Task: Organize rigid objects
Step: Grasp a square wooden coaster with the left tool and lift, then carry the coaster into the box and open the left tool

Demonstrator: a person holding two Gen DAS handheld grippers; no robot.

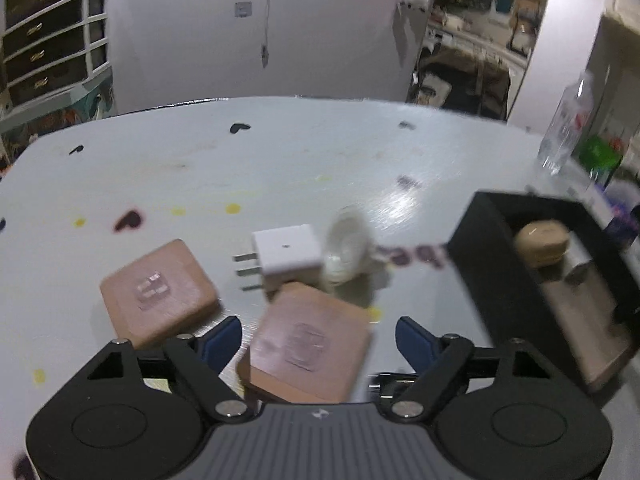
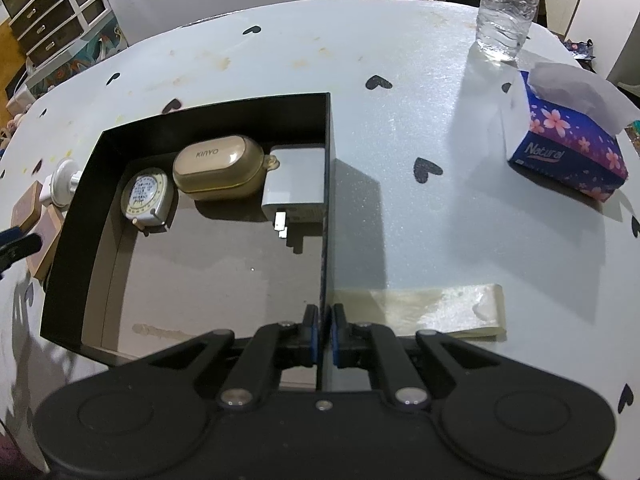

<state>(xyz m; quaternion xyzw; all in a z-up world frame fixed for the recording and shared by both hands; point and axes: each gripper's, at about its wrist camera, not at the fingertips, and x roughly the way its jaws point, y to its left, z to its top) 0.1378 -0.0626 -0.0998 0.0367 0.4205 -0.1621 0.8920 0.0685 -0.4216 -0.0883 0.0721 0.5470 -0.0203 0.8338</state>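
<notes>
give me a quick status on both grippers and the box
Left gripper open around pink square block. Right gripper shut on black box wall. White plug adapter sits just beyond block.

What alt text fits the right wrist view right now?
The right hand-held gripper is shut on the black box's right wall. Inside sit a tape measure, a tan earbud case and a grey charger.

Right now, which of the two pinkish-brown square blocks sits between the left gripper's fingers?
The nearer pinkish-brown square block, in front of the white plug adapter; the other block lies outside the left gripper.
</notes>
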